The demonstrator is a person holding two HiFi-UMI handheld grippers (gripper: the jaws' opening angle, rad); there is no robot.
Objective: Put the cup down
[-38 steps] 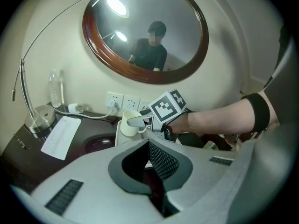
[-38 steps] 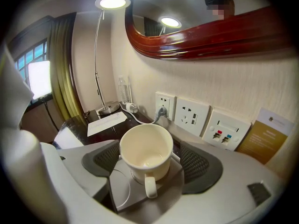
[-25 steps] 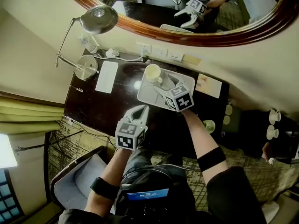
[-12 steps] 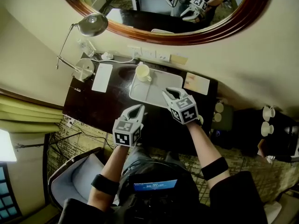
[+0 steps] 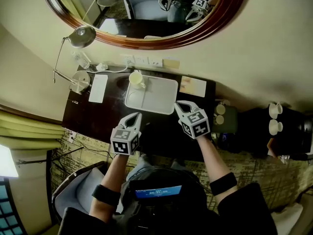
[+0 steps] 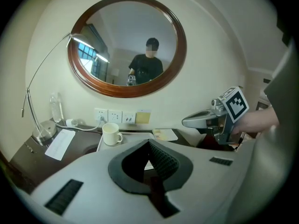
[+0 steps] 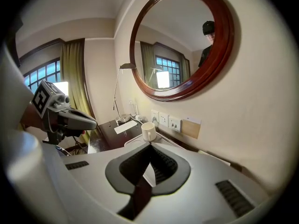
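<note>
A white cup (image 5: 135,78) stands upright at the far left corner of the grey tray (image 5: 161,102) on the dark desk. It shows beyond the jaws in the left gripper view (image 6: 111,134) and the right gripper view (image 7: 148,131). My left gripper (image 5: 135,116) hangs shut and empty over the desk's near part, short of the tray. My right gripper (image 5: 179,105) is at the tray's near right corner, well apart from the cup. Its jaws have just been closing, with nothing between them, and are now shut.
A desk lamp (image 5: 80,35), a water bottle (image 5: 80,60) and a sheet of paper (image 5: 98,88) stand at the desk's left. Wall sockets (image 5: 142,61) and a round mirror (image 5: 146,13) are behind it. A card (image 5: 192,86) lies right of the tray. More cups (image 5: 274,119) are at the far right.
Both grippers have drawn back from the tray toward the desk's near edge, the right one farther. The right jaws went from open to shut. The cup stayed on the tray.
</note>
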